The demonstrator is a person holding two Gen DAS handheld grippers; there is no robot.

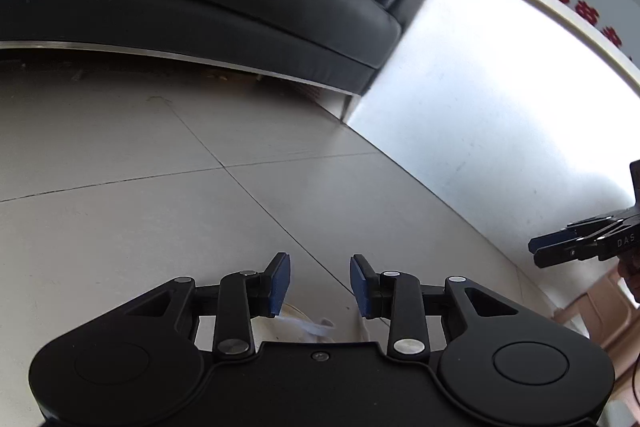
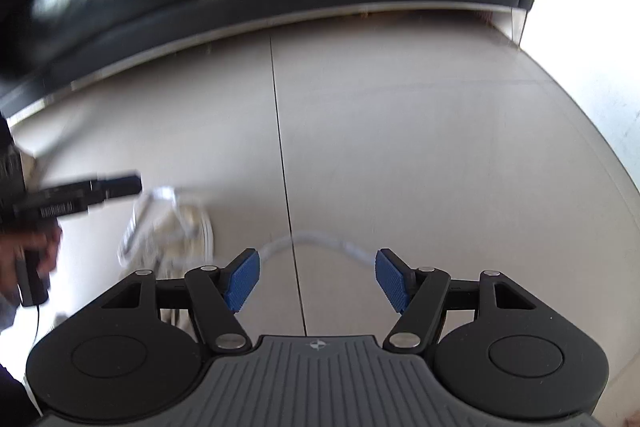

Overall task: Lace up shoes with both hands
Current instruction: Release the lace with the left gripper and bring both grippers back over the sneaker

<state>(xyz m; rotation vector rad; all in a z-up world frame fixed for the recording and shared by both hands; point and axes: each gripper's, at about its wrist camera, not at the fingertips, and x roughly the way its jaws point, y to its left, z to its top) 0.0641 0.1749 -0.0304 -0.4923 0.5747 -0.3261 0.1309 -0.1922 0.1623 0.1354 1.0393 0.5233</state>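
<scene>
My left gripper (image 1: 320, 281) had its jaws parted with nothing between them, the white shoe (image 2: 172, 231) just beneath them on the tiled floor (image 1: 160, 207). My right gripper (image 2: 317, 277) stood wide open and empty, a white lace (image 2: 316, 241) curving just ahead.

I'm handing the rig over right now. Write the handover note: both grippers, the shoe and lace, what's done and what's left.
Left gripper: open, nothing between the pads; part of the pale shoe shows just beneath it.
Right gripper: wide open, empty, over the tiled floor.
Shoe: on the floor beside the left gripper, blurred in the right wrist view; its lacing state can't be read.
Lace: a white loose run curves across the floor ahead of the right gripper's fingers, gripped by neither.
Done: cannot confirm.
Left: pick up the lace ends again and finish lacing.
</scene>
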